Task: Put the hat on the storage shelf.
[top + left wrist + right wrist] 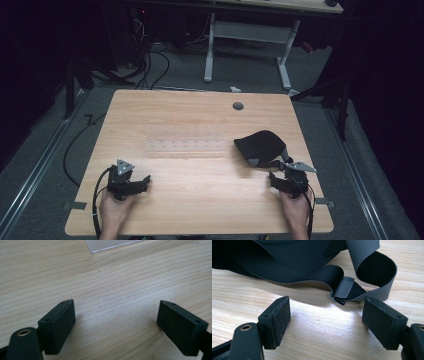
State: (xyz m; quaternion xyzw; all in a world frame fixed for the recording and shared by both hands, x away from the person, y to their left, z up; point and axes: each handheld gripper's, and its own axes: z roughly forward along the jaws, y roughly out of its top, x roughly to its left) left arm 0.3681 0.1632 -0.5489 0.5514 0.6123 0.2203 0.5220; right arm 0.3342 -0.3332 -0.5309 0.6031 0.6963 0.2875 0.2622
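**Right gripper closing in on black strap item, nothing grabbed yet**

While both grippers are sitting low near the person's edge of the table [165, 125], the right gripper [325, 322] is facing the black fabric item [260, 145], jaws spread wide and holding nothing. The item is lying just ahead of it, slightly toward the table's middle, on the right half of the table. Its strap [362, 293] is curling into a loop right in front of the jaws, running roughly across the gripper's line, close but apart. The left gripper [116, 325] is also spread and empty, hovering over bare wood, well apart from the item. The right hand is clearly nearer. The item is looking soft, matte and floppy, domed at the back, with a grey-edged band and a small folded tab [344, 287].
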